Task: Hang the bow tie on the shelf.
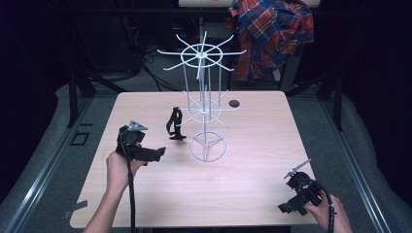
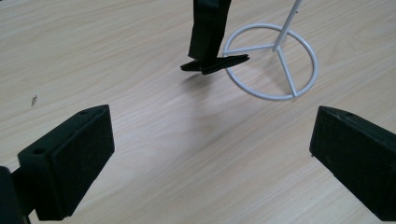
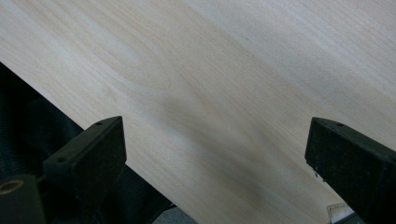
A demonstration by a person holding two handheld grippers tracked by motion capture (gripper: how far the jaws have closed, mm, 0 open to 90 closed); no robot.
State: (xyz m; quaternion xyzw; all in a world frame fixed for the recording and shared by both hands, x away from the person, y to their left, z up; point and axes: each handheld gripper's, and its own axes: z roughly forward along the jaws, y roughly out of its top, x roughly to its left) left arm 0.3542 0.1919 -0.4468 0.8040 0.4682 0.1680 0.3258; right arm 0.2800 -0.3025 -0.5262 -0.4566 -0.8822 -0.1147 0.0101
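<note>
A white wire display rack (image 1: 204, 104) with spoked arms stands on a ring base (image 2: 275, 60) near the middle of the table. A black strap-like item (image 1: 175, 124) hangs from one of its lower arms, its lower end (image 2: 212, 63) touching the tabletop. My left gripper (image 1: 158, 154) is open just left of the rack's base, pointing toward the black item, its jaws wide apart with nothing between them (image 2: 210, 158). My right gripper (image 1: 286, 208) is open at the table's front right corner, low over bare wood (image 3: 219, 154).
The light wooden table (image 1: 243, 160) has a dark grommet hole (image 1: 234, 103) at the back. A plaid shirt (image 1: 272, 34) hangs behind the table. The table's front edge (image 3: 70, 112) runs just under my right gripper.
</note>
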